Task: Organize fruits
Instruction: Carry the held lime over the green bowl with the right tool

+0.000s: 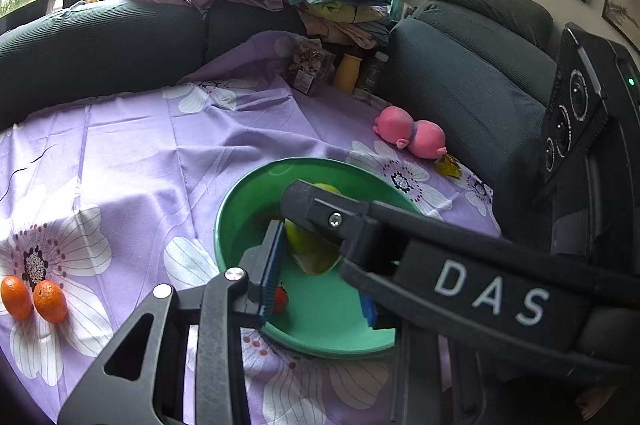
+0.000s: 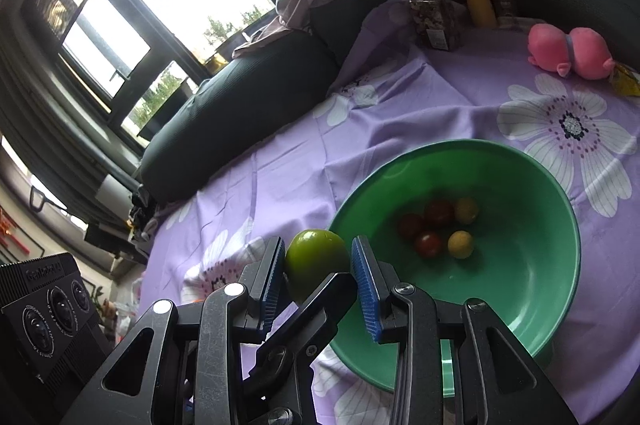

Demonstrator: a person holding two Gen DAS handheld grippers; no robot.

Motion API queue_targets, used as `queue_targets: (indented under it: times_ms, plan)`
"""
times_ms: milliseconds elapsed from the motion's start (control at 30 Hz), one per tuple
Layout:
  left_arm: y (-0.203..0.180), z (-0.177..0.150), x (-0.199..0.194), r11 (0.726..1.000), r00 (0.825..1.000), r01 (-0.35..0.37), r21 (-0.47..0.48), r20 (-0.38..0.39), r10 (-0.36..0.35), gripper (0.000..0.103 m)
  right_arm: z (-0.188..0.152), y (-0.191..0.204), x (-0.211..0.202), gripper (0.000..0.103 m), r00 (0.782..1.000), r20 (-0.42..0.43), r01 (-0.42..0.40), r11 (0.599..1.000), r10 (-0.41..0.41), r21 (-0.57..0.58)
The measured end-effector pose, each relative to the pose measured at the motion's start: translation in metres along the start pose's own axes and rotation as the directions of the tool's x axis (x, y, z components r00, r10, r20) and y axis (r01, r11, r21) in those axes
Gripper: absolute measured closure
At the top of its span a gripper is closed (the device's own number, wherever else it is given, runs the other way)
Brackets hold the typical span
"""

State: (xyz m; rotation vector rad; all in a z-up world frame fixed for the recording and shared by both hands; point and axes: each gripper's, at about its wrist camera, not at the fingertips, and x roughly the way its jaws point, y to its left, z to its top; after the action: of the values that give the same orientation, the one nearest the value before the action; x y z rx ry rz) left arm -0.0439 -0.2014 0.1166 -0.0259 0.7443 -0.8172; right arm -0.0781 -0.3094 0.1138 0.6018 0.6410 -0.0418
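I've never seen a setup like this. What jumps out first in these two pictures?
A bright green bowl sits on a purple flowered cloth, with small red and yellow fruits at its bottom. In the foreground, the right gripper has a green fruit between its blue pads, beside the bowl's rim. Off to the left, two small oranges lie on the cloth, and a pink plush toy rests behind the bowl.

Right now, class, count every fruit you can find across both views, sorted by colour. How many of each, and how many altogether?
Red fruits, in the green bowl: 3
Yellow fruits, in the same bowl: 2
Green fruit, between the right gripper's jaws: 1
Orange fruits, on the purple cloth: 2
Total: 8
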Motion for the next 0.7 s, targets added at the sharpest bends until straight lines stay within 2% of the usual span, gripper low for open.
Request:
queue_targets:
  times_ms: [700]
  plan:
    - [-0.008,-0.003,0.045,0.996,0.987,0.086,-0.003,-0.133,-0.085,0.070,0.002,-0.040,0.009,0.065,0.993,-0.053,0.109,0.989,-0.104,0.102]
